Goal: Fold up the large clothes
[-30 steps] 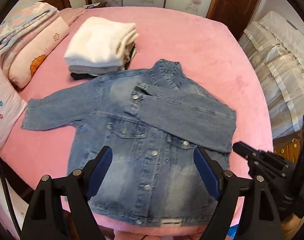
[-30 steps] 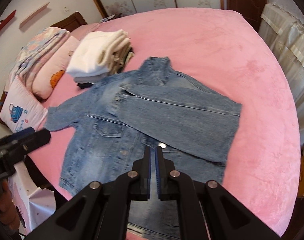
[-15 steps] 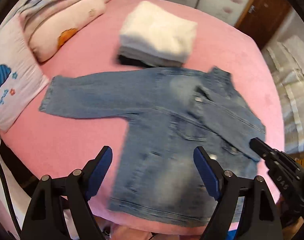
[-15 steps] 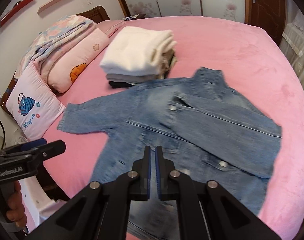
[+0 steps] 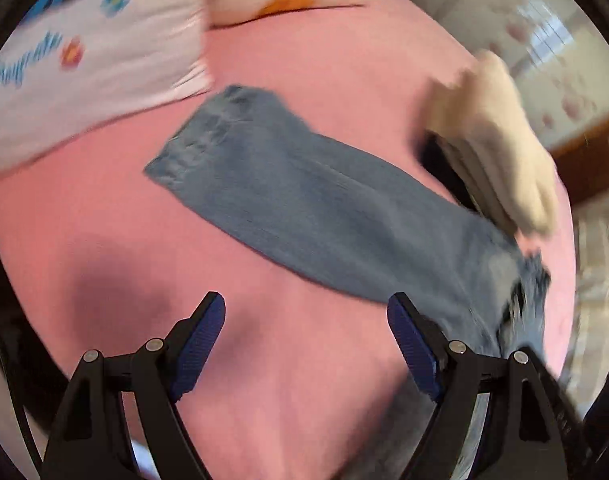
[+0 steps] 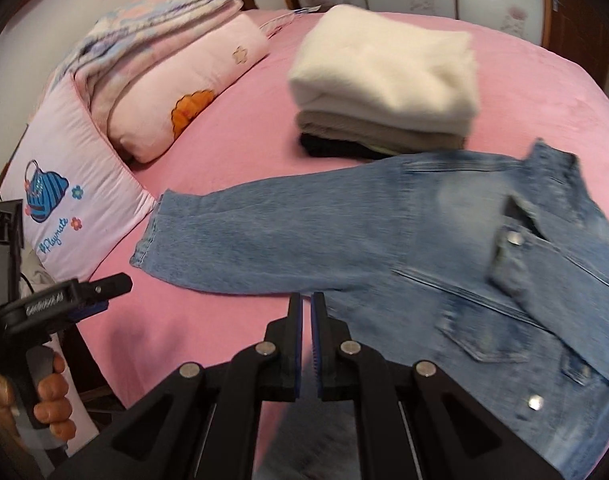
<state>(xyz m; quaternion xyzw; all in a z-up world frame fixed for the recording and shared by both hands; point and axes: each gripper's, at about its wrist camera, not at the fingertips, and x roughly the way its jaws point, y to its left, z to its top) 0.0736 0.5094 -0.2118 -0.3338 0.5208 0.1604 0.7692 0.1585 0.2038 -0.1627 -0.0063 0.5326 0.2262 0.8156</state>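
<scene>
A: Starting with the left wrist view, what is showing?

B: The left gripper [image 5: 306, 332] is hanging over the pink bed [image 5: 288, 400] with its fingers [image 5: 200, 340] standing wide apart and nothing between them; the picture is blurring; the denim jacket [image 5: 324, 216] is lying on the bed with one sleeve stretching out flat toward the white cushion [image 5: 92, 64]; the cuff is lying just beside that cushion's edge; the stack of folded clothes [image 5: 492, 136] is sitting beyond the sleeve, at the right.

A: And the right wrist view?

B: The right gripper [image 6: 306, 308] is pointing down at the bed [image 6: 232, 152] with its fingers [image 6: 294, 332] pressing together, gripping nothing; their tips are sitting just below the lower edge of the sleeve; the jacket [image 6: 384, 240] is spreading front side up across the right half, collar at the far right, its other sleeve lying folded over the chest; the stack [image 6: 384, 80], cream on top, is resting just behind the jacket; the pillows [image 6: 184, 92] are lying along the left; a hand [image 6: 50, 396] is holding the left gripper [image 6: 104, 292] at the bed's left edge, clear of the cuff.
</scene>
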